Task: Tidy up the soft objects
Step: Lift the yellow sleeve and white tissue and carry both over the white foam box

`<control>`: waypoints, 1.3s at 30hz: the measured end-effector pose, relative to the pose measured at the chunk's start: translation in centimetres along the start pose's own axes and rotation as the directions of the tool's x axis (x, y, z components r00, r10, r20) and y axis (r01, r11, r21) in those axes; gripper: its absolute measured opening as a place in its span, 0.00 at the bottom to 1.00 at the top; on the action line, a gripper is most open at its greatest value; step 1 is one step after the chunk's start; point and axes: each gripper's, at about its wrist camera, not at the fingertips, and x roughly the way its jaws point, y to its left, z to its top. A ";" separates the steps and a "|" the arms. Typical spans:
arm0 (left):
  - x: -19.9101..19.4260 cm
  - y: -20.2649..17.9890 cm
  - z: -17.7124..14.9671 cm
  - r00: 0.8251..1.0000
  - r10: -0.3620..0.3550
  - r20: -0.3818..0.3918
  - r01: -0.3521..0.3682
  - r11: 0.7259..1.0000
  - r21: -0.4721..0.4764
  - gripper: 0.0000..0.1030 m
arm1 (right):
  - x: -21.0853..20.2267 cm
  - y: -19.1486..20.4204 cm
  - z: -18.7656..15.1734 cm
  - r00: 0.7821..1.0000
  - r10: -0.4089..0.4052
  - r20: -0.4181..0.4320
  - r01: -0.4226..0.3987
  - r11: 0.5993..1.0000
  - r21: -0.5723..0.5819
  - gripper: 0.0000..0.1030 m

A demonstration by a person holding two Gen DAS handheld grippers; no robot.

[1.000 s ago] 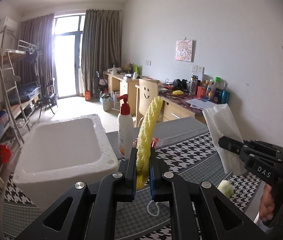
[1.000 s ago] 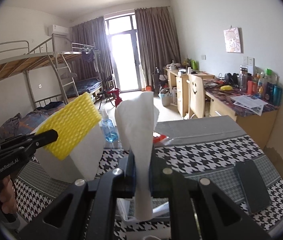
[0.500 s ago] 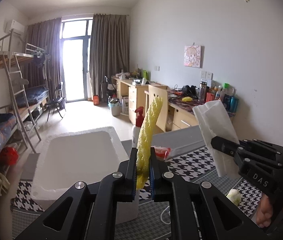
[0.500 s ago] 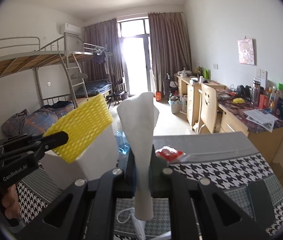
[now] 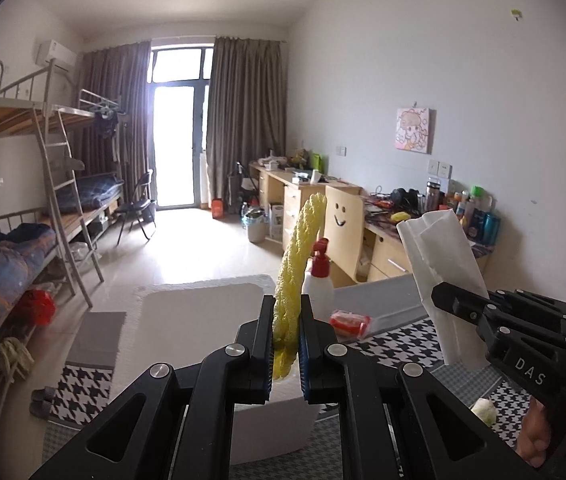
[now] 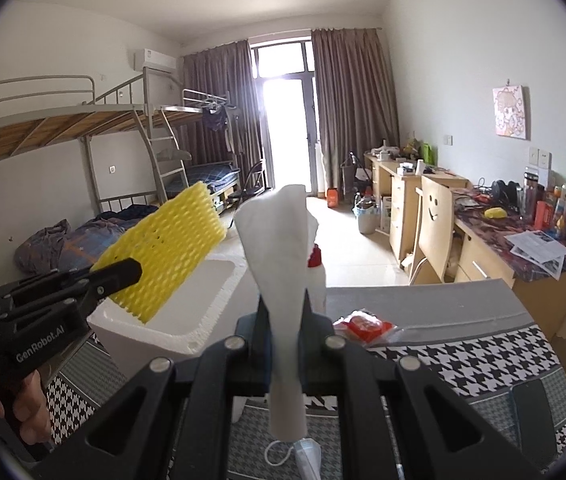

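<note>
My left gripper (image 5: 286, 344) is shut on a yellow foam net sleeve (image 5: 297, 264), held upright over the white foam box (image 5: 187, 320). In the right wrist view the left gripper (image 6: 123, 274) holds the yellow net (image 6: 167, 248) above the box's (image 6: 187, 320) near left rim. My right gripper (image 6: 286, 336) is shut on a white tissue (image 6: 279, 248) that stands upright and hangs below the fingers. In the left wrist view the right gripper (image 5: 447, 300) and tissue (image 5: 443, 264) are at the right, above the houndstooth table (image 5: 399, 356).
A red-capped white pump bottle (image 5: 318, 280) stands behind the box. A red packet (image 6: 363, 324) lies on the grey table strip. A face mask (image 6: 303, 454) lies below my right gripper. A dark phone (image 6: 531, 412) lies at the right. A small pale green ball (image 5: 483, 410) lies on the cloth.
Both grippers have risen and tilted up with their loads. The left gripper has moved over the foam box, and the box and bottle now sit lower in both views.
</note>
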 end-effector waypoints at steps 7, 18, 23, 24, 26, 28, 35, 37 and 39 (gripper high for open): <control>-0.5 1.2 0.3 0.999 0.034 0.013 -0.034 0.999 -0.013 0.10 | 0.8 0.9 0.6 1.000 0.024 -0.011 -0.024 1.000 -0.020 0.13; 0.3 3.3 0.4 0.996 0.087 -0.005 -0.087 0.995 -0.055 0.10 | 2.6 3.0 1.6 0.993 0.107 -0.050 -0.109 0.993 -0.048 0.13; 0.9 4.1 0.4 0.994 0.108 -0.016 -0.109 0.992 -0.066 0.10 | 3.6 3.7 2.1 0.990 0.125 -0.071 -0.128 0.990 -0.053 0.13; 1.0 4.2 0.3 0.993 0.116 -0.019 -0.117 0.991 -0.066 0.10 | 3.8 3.8 2.2 0.989 0.128 -0.076 -0.133 0.990 -0.056 0.13; 1.2 4.5 0.3 0.992 0.120 -0.026 -0.121 0.990 -0.071 0.10 | 4.0 4.0 2.4 0.989 0.128 -0.076 -0.132 0.989 -0.063 0.13; 1.6 4.8 0.3 0.991 0.125 -0.035 -0.128 0.989 -0.073 0.10 | 4.2 4.3 2.5 0.989 0.127 -0.074 -0.133 0.989 -0.069 0.13; 2.4 5.3 0.2 0.990 0.128 -0.061 -0.133 0.988 -0.081 0.10 | 4.9 5.2 2.6 0.987 0.136 -0.084 -0.143 0.986 -0.084 0.13; 2.7 5.1 0.1 0.990 0.126 -0.071 -0.132 0.988 -0.085 0.10 | 5.1 5.3 2.5 0.986 0.140 -0.089 -0.147 0.985 -0.085 0.13; 3.1 5.4 -0.1 0.989 0.125 -0.082 -0.132 0.987 -0.087 0.10 | 5.4 5.5 2.6 0.985 0.141 -0.095 -0.150 0.985 -0.090 0.13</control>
